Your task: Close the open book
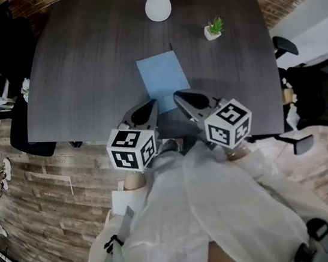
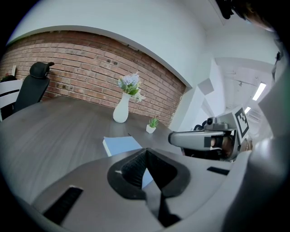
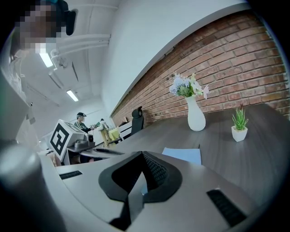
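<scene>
The blue book [image 1: 163, 73] lay closed and flat, cover up, on the dark wooden table [image 1: 82, 66], near its front edge and about midway across. Just short of the book's near end hovered the left gripper [image 1: 150, 105] and the right gripper [image 1: 180, 97], side by side, each with its jaws pressed together on nothing. Farther back stood a white vase [image 1: 158, 4] of flowers and, to its right, a small potted plant [image 1: 214, 28]. A black office chair [image 1: 9, 40] stood at the table's left corner.
</scene>
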Tool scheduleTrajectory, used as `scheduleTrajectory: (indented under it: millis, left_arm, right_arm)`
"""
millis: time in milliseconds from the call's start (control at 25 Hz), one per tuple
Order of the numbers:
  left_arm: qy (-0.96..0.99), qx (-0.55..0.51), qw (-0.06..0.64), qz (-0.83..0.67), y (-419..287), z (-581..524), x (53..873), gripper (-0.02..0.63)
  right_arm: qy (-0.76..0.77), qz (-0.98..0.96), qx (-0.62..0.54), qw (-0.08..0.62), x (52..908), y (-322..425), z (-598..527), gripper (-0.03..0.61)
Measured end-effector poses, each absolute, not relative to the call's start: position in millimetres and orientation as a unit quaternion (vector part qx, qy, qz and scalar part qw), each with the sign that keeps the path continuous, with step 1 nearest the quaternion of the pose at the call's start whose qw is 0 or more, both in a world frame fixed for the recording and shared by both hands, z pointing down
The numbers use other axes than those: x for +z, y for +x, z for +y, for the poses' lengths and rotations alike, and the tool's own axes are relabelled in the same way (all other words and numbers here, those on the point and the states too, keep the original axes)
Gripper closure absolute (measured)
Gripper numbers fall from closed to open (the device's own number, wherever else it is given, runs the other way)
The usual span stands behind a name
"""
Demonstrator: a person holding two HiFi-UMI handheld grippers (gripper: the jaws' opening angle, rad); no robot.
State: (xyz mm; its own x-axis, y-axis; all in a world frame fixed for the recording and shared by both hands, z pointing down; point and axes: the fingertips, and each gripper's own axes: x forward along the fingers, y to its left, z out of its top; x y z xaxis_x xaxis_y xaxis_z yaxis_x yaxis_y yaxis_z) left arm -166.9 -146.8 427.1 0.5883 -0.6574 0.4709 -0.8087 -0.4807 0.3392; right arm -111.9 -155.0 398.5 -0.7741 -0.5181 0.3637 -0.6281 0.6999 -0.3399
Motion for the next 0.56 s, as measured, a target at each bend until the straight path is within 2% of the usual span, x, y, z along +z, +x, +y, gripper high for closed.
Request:
scheduleTrajectory:
  millis: [560]
  left_arm:
    - [0.845,0.134,0.274,-0.440,-177.5,-146.6,426.8,0.609]
  right_arm:
    - [0.307,-0.916,0.227,0.123,397.4,-118.9,-156.3,0.574]
